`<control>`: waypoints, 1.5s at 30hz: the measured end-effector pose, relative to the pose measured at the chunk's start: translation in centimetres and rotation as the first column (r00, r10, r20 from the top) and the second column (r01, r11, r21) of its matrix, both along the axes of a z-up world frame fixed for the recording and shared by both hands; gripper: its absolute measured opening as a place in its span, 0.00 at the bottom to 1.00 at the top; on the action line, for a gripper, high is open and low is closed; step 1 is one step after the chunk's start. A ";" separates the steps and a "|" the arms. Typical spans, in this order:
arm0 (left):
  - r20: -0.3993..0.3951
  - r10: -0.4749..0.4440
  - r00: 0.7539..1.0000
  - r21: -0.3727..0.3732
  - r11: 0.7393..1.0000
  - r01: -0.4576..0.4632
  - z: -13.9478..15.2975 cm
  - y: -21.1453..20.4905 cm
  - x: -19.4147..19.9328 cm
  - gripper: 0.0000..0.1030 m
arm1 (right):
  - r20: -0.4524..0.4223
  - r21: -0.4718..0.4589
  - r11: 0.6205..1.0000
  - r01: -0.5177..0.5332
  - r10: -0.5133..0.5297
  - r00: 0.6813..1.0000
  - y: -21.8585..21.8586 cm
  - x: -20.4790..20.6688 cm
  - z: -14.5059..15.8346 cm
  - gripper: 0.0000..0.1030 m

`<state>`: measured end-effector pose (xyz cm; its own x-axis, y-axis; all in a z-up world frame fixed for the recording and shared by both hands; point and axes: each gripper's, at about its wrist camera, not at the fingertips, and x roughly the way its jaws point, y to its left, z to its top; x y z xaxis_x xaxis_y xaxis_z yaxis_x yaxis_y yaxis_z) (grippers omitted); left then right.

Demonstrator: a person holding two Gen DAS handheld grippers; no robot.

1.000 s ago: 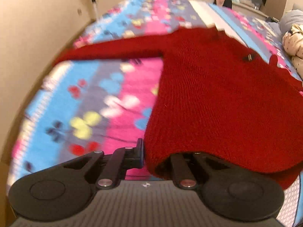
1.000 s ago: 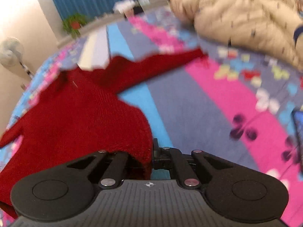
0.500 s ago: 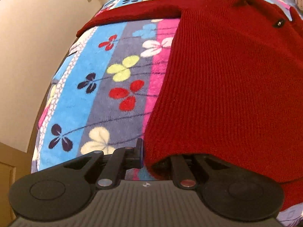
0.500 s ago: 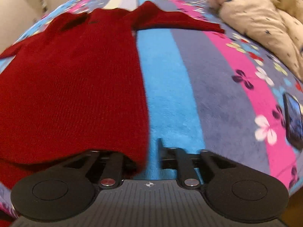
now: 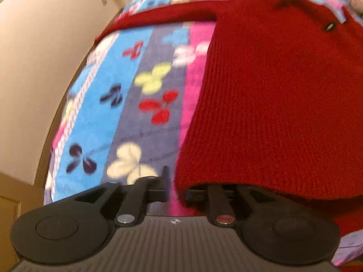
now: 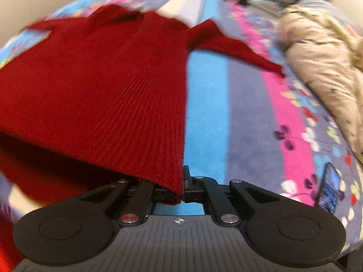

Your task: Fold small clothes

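The left tool (image 5: 175, 184) stands with its jaws apart, having just been opening, and the hem corner of the red ribbed knit sweater (image 5: 272, 104) lies loose between them, draped over the right-hand finger, with no pad visibly pressing it. The right tool (image 6: 182, 187) is closed tight on the opposite hem corner of the same sweater (image 6: 102, 90), the knit pinched between its black fingers (image 6: 186, 179); half a second ago those jaws stood apart beside the hem. A small dark tag (image 5: 329, 26) is sewn near the neck, but its writing is too blurred to read. The sweater lies spread out on the bed, body stretching away from both tools and sleeves flung outward to either side. Beneath it is a fleece blanket striped in blue, grey and pink with flower prints (image 5: 147, 95). A phone with a lit screen (image 6: 329, 188) rests on the blanket to the right, and a rumpled beige duvet (image 6: 322, 52) is heaped beyond it. A second ago the sweater was held higher, now it lies flatter.
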<state>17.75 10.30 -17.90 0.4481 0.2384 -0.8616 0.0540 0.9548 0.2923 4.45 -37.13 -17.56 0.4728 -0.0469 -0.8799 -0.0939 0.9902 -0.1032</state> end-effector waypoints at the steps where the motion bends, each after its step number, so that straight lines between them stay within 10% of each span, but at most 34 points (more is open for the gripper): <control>1: -0.016 0.024 1.000 -0.005 1.000 -0.024 -0.6 0.4 0.1 0.42 | -0.066 0.051 0.999 0.012 -0.009 0.998 -0.3 0.2 -1.1 0.03; 5: -0.015 0.083 0.996 -0.101 0.991 -0.084 0.9 3.0 -0.9 0.80 | -0.168 0.203 0.973 0.108 -0.074 0.983 -3.4 -0.2 -0.4 0.31; 11: 0.029 0.178 0.984 -0.215 0.962 -0.168 3.2 5.6 1.5 0.87 | 0.032 0.305 0.911 0.277 -0.301 0.953 -10.9 4.8 4.8 0.51; 15: 0.033 0.195 0.980 -0.261 0.948 -0.180 3.6 3.3 6.8 0.88 | 0.149 0.440 0.741 0.507 -0.617 0.772 -18.1 15.6 3.9 0.51; 19: 0.041 0.108 0.993 -0.276 0.957 -0.093 5.6 -0.5 8.4 0.88 | 0.015 0.549 0.536 0.642 -0.774 0.633 -23.8 26.3 -0.8 0.51; 24: -0.020 0.091 0.996 -0.081 0.992 -0.092 5.4 0.6 4.3 0.92 | -0.096 0.611 0.326 0.721 -0.874 0.477 -25.9 33.9 -5.7 0.59; 26: -0.084 0.189 0.978 -0.004 0.982 -0.190 4.1 3.2 3.5 0.92 | -0.029 0.618 0.338 0.710 -0.893 0.450 -25.9 34.7 -6.3 0.56; 27: -0.105 0.258 0.960 0.017 0.966 -0.258 3.7 4.7 3.3 0.92 | 0.011 0.574 0.381 0.725 -0.889 0.458 -25.7 35.1 -6.2 0.17; 29: -0.092 0.354 0.931 -0.004 0.935 -0.356 4.1 7.1 3.2 0.92 | 0.054 0.473 0.452 0.757 -0.872 0.487 -26.4 35.1 -6.0 0.12; 33: 0.035 0.421 0.906 -0.078 0.905 -0.418 6.3 8.3 4.9 0.92 | 0.333 0.164 0.429 0.888 -0.872 0.359 -29.4 30.6 -2.2 0.11; 37: 0.094 0.442 0.892 -0.161 0.891 -0.424 6.2 7.8 9.4 0.92 | 0.146 0.053 0.318 0.947 -0.940 0.307 -33.3 28.1 -4.6 0.17; 40: 0.125 0.486 0.865 -0.266 0.856 -0.443 5.7 7.6 14.1 0.92 | 0.159 0.080 0.293 0.953 -0.947 0.278 -32.6 25.3 -4.6 0.52; 42: 0.162 0.506 0.847 -0.295 0.844 -0.448 5.3 7.6 17.4 0.94 | 0.187 0.092 0.330 0.939 -0.932 0.310 -30.4 23.7 -3.4 0.65; 45: 0.180 0.555 0.812 -0.346 0.808 -0.476 3.7 9.1 23.7 0.97 | 0.184 0.192 0.484 0.854 -0.872 0.454 -24.3 20.7 -1.1 0.65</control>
